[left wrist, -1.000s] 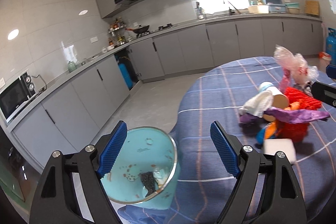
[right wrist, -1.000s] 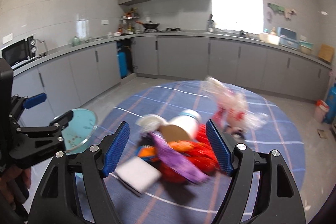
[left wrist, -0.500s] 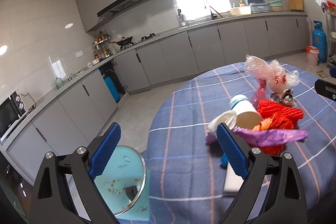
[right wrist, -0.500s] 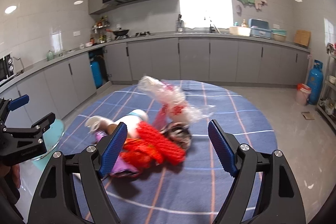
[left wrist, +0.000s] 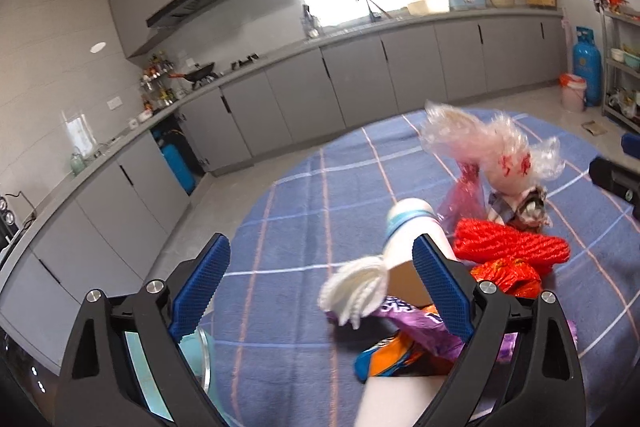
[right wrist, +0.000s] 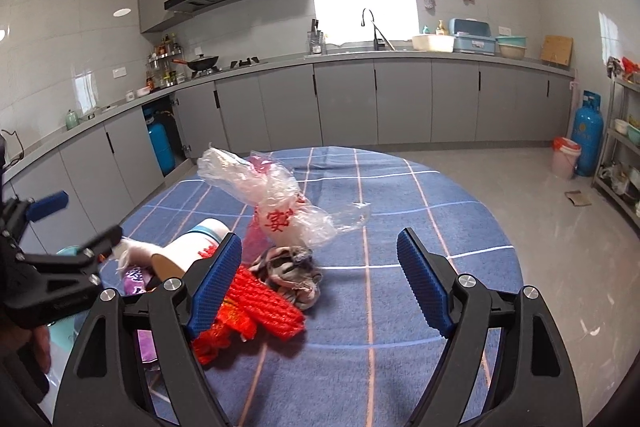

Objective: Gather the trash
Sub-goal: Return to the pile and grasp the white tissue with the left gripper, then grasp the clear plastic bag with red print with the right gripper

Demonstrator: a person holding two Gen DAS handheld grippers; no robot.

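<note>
A heap of trash lies on the round table with the blue checked cloth [left wrist: 304,211]. It holds a white tissue wad [left wrist: 356,287], a paper cup [left wrist: 408,227] on its side, red mesh [left wrist: 512,247], a purple wrapper [left wrist: 416,319] and a clear plastic bag [left wrist: 496,151] with red print. My left gripper [left wrist: 320,285] is open just short of the tissue, touching nothing. My right gripper [right wrist: 320,287] is open too, over the cloth [right wrist: 400,211] to the right of the red mesh [right wrist: 264,303], a crumpled striped cloth [right wrist: 292,267] and the bag [right wrist: 280,203].
A teal bin [left wrist: 196,351] with a metal rim stands off the table's edge at the lower left. A white block [left wrist: 384,399] lies at the near edge. Grey cabinets run along the far walls. A blue gas cylinder [right wrist: 586,139] and a pink bucket [right wrist: 566,157] stand at the right.
The left gripper swung right from over the teal bin to the trash heap and opened slightly wider. The right gripper also swung right, so the heap now sits at its left finger.
</note>
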